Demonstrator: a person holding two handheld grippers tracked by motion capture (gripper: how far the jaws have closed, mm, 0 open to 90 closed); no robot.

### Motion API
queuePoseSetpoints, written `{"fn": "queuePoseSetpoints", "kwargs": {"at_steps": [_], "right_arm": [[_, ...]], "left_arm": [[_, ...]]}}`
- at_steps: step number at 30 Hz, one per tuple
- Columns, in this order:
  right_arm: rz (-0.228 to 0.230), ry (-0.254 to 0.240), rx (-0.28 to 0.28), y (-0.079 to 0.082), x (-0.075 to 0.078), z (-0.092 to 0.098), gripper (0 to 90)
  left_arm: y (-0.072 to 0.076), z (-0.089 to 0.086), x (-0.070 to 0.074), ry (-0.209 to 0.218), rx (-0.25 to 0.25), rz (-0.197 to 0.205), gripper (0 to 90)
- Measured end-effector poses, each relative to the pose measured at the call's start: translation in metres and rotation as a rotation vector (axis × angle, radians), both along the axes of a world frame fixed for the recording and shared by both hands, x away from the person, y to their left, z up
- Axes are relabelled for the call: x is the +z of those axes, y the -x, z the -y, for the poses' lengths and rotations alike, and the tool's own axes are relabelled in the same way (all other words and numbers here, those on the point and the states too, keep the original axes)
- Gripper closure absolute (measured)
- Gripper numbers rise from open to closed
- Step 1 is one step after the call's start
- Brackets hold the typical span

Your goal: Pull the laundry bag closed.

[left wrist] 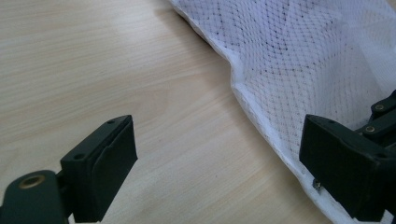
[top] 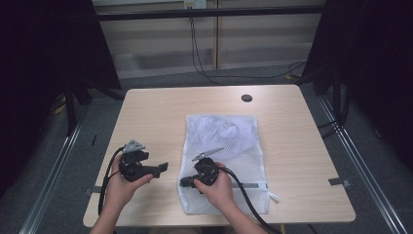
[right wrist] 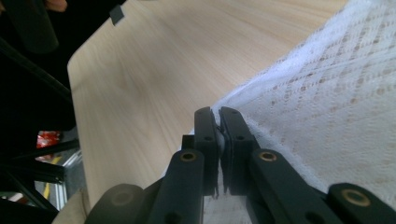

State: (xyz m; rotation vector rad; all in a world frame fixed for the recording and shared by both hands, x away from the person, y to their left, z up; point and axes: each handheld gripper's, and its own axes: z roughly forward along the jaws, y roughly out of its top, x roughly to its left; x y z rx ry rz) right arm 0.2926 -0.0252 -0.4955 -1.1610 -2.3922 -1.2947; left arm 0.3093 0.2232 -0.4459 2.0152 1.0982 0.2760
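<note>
Where wood shows, white netted bag point(top: 224, 146)

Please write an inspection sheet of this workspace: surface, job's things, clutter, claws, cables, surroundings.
Surface: light wooden table, bare around the bag.
Job's things: white mesh laundry bag, lying flat, white cloth inside.
Clutter: nothing seen.
Claws: right claw shut on the bag's edge; left claw open, beside the bag's edge.
Cables: one black cable trails from the right claw; more hang down the back wall.
Surroundings: grey floor, dark curtains at both sides.
</note>
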Motion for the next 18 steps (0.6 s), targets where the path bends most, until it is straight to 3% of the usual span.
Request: {"fn": "queuePoseSetpoints", "kwargs": {"at_steps": [8, 18], "right_arm": [[0.003, -0.03, -0.016, 0.0, 0.006, 0.005, 87.3], [0.012, -0.06, -0.037, 0.0, 0.013, 0.013, 87.4]], "left_arm": [[0.002, 0.003, -0.002, 0.01, -0.021, -0.015, 10.8], [0.004, 0.004, -0.005, 0.056, -0.051, -0.049, 11.2]]}}
